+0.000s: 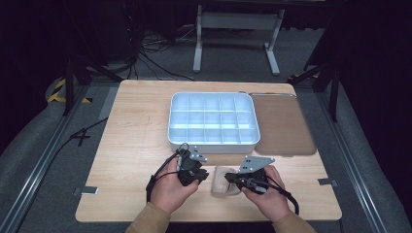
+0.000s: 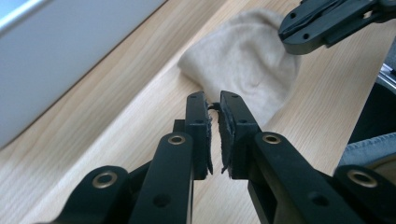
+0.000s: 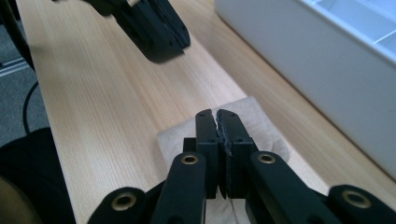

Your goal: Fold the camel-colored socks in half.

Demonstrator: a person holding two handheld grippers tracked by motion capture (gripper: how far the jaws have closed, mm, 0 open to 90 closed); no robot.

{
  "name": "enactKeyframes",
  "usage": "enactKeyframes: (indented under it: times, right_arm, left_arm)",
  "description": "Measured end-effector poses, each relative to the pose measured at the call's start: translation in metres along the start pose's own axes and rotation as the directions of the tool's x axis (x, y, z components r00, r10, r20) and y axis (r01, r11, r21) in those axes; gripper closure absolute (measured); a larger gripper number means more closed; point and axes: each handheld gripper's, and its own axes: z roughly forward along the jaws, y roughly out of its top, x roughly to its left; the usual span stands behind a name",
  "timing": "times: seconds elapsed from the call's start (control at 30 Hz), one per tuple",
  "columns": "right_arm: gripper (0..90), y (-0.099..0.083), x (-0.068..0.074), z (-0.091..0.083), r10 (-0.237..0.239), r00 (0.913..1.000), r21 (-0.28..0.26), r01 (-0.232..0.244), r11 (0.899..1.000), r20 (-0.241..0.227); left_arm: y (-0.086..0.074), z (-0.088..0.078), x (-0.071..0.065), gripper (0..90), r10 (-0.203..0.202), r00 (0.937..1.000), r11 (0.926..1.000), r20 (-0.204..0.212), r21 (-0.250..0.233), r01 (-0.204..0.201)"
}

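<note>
both grippers sit at the cloth (image 1: pixel 226 183), near side of the tray (image 1: pixel 213 141). left gripper (image 1: pixel 203 175) clenched, empty, just left of cloth. right gripper (image 1: pixel 231 180) clenched over cloth, can't tell if pinching.

A small beige knitted cloth (image 1: pixel 225 181), soft and folded into a rounded bundle, lies flat on the wooden table near its front edge, in front of the white compartment box and apart from it. In the left gripper view the cloth (image 2: pixel 243 65) shows a smooth rounded end. In the right gripper view its (image 3: pixel 254 123) near edge looks squared and layered.
</note>
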Motion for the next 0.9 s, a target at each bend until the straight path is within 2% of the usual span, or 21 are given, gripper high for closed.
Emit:
enactKeyframes:
  times: [0.1,0.3,0.4,0.47,0.5,0.57,0.7,0.73,0.77,0.87,0.9]
  right_arm:
    - [86.5,-0.004,-0.003,0.005,0.001,0.9999,0.04,-0.001,0.999,0.01]
    - [86.2,-0.014,-0.009,0.003,0.021,0.9994,0.058,-0.023,0.998,0.029]
    - [85.6,-0.019,-0.011,0.002,0.032,0.9989,0.064,-0.034,0.997,0.035]
    - [85.4,-0.022,-0.011,0.002,0.035,0.9986,0.063,-0.037,0.997,0.039]
    - [85.4,-0.022,-0.011,0.002,0.035,0.9986,0.063,-0.037,0.997,0.039]
    - [85.4,-0.025,-0.011,0.002,0.037,0.9985,0.064,-0.04,0.997,0.039]
    - [85.1,-0.033,-0.012,0.004,0.031,0.9989,0.062,-0.033,0.998,0.034]
    - [85.1,-0.033,-0.012,0.004,0.031,0.9989,0.062,-0.033,0.998,0.034]
    - [85.0,-0.036,-0.012,0.005,0.033,0.9988,0.065,-0.035,0.997,0.035]
    - [84.6,-0.041,-0.015,0.006,0.047,0.9983,0.068,-0.049,0.996,0.035]
    - [84.1,-0.043,-0.016,0.006,0.053,0.9981,0.069,-0.055,0.996,0.033]
  left_arm:
    - [-0.001,0.001,0.001,82.8,0.002,1.0,1.0,0.004,0.005,-0.002]
    - [0.003,0.004,-0.002,84.1,0.031,0.9995,0.9995,-0.01,-0.001,-0.031]
    - [0.009,0.007,-0.007,85.8,0.078,0.9968,0.9966,-0.013,-0.023,-0.079]
    - [0.013,0.014,-0.013,84.6,0.113,0.9935,0.9919,-0.014,-0.056,-0.114]
    - [0.013,0.014,-0.013,84.0,0.113,0.9935,0.9919,-0.014,-0.056,-0.114]
    - [0.017,0.026,-0.02,84.5,0.149,0.9888,0.9867,-0.009,-0.064,-0.149]
    - [0.021,0.042,-0.024,84.9,0.196,0.9805,0.9789,-0.008,-0.055,-0.197]
    - [0.021,0.042,-0.024,85.0,0.196,0.9805,0.9789,-0.008,-0.055,-0.197]
    - [0.022,0.045,-0.023,85.0,0.214,0.9768,0.9758,-0.006,-0.043,-0.214]
    - [0.022,0.054,-0.022,85.3,0.237,0.9716,0.9716,-0.008,0.007,-0.236]
    - [0.022,0.057,-0.022,84.9,0.234,0.9722,0.972,-0.002,0.024,-0.234]
